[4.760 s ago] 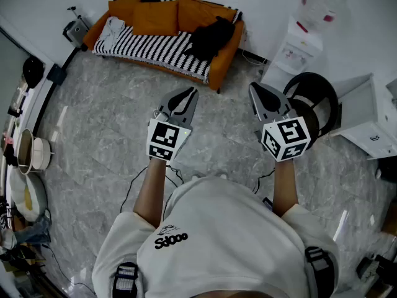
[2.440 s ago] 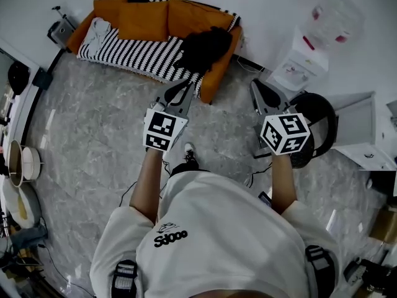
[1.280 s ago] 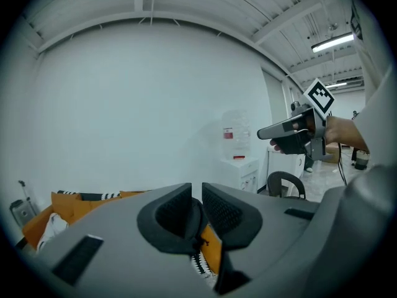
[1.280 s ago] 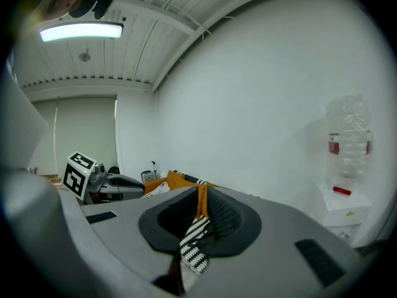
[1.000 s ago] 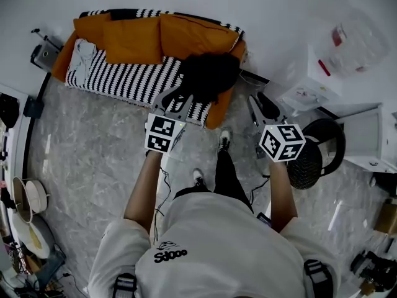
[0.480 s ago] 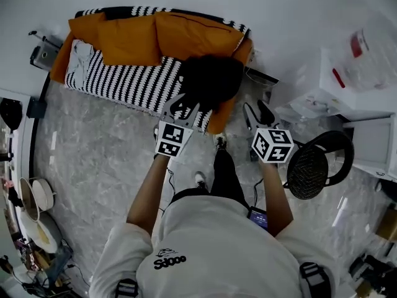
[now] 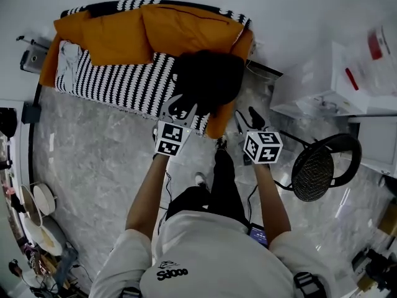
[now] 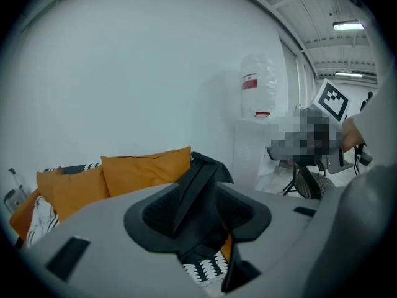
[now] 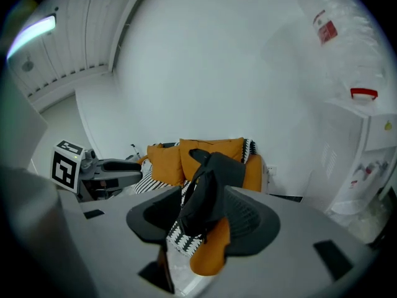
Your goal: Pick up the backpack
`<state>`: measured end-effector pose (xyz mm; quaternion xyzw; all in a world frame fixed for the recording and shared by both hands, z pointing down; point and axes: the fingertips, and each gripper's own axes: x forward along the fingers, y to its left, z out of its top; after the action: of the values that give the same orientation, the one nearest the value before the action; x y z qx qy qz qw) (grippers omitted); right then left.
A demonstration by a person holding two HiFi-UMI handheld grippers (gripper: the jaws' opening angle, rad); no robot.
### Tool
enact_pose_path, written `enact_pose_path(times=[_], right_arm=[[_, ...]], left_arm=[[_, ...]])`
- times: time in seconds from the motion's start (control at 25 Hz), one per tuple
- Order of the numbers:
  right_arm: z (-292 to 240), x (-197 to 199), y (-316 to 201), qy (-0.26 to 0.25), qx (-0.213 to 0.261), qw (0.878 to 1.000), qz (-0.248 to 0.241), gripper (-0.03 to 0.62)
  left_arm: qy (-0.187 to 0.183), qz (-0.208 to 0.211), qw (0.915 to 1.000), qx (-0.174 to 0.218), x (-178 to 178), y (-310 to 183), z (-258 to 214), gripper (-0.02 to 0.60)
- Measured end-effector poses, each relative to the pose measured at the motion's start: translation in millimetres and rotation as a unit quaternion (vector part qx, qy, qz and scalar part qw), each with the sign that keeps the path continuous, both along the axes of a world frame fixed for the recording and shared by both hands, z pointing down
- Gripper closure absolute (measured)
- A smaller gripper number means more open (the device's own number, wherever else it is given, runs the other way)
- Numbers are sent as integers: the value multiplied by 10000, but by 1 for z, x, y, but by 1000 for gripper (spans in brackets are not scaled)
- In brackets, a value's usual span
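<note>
A black backpack [image 7: 208,79] slumps on the right end of an orange sofa, against the armrest. My left gripper [image 7: 180,107] hovers at the backpack's near edge with its jaws opening and nothing between them. My right gripper [image 7: 248,118] is lower and to the right, over the floor beside the armrest, and its jaws are opening on nothing as well. In the left gripper view the backpack [image 8: 209,166] shows just beyond the left gripper [image 8: 208,219]. In the right gripper view the backpack [image 9: 217,176] lies ahead of the right gripper [image 9: 198,228].
The sofa has a black-and-white striped seat [image 7: 118,82] and orange cushions [image 7: 161,33]. A black mesh chair [image 7: 322,166] stands at the right by white cabinets [image 7: 316,82]. The person's shoe [image 7: 220,143] is near the sofa's corner. Pots [image 7: 37,200] sit at the far left.
The person has stepped up to the sofa. Both grippers have come down and forward to the backpack, and their jaws stand wider apart than before.
</note>
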<state>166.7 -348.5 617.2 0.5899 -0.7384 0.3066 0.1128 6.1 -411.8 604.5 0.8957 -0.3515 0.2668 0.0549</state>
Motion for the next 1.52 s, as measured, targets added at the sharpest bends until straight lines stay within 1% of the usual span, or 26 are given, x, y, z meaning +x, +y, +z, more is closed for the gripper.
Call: enact_pose_path(times=[0.12, 0.24, 0.36, 0.48, 0.64, 0.84, 1.12, 1.24, 1.52], right_arm=[[33, 1, -14, -75, -47, 10000, -1, 381], [67, 3, -24, -126, -101, 9999, 7, 376], [101, 6, -28, -290, -184, 9994, 78, 372], [125, 4, -31, -442, -214, 9987, 109, 371], [149, -4, -35, -592, -217, 9980, 76, 370], [170, -5, -49, -671, -151, 9976, 92, 370], [195, -8, -64, -712, -111, 9973, 136, 370], [200, -7, -70, -758, -64, 9969, 212, 370], [211, -9, -87, -817, -99, 9963, 238, 370]], left_arm=[[-23, -53, 10000, -56, 0, -17, 31, 403], [-62, -72, 10000, -4, 3, -31, 60, 402], [-83, -57, 9999, 40, 9, -41, 90, 397], [-97, -37, 9999, 33, 14, -49, 119, 394], [-208, 14, 9997, 86, 19, -59, 144, 391], [-281, 28, 9994, 201, 27, -73, 166, 388], [-353, 196, 9986, 341, 42, -83, 190, 382], [-455, 265, 9976, 439, 47, -90, 195, 382], [-667, 271, 9951, 684, 55, -116, 199, 380]])
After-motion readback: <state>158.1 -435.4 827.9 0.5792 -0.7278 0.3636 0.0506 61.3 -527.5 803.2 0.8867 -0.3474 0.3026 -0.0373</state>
